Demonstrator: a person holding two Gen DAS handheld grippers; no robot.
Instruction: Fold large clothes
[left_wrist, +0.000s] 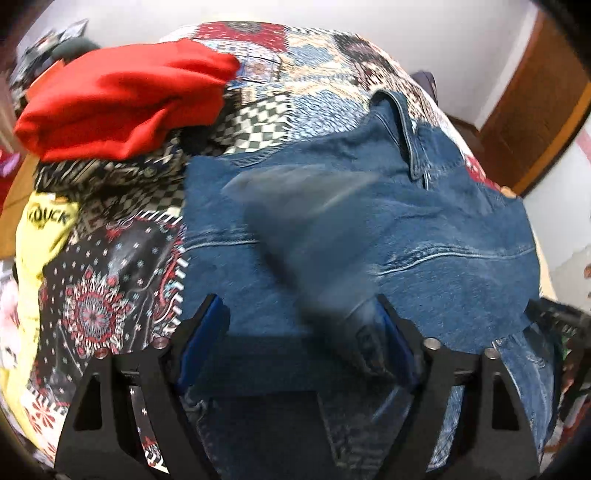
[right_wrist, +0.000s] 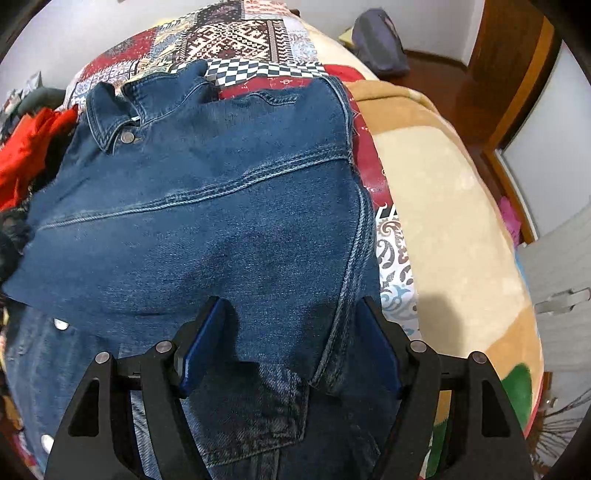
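Denim jacket (right_wrist: 207, 229) spread flat on patterned bedspread (left_wrist: 122, 280), collar away from cameras. Left gripper (left_wrist: 295, 325) jaws wide apart; blurred denim flap near right finger, grip impossible to tell. Right gripper (right_wrist: 291, 325) jaws wide apart, over near hem, holding nothing. Red garment (left_wrist: 122, 107) behind, partly cut off.

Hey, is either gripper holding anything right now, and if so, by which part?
Neither shows a firm hold. The right gripper is open, with the denim jacket lying between its fingers. The left gripper is open too; blurred denim sits against one finger.

patchwork bedspread (right_wrist: 236, 40), beige blanket (right_wrist: 443, 206), wooden door (left_wrist: 532, 122).
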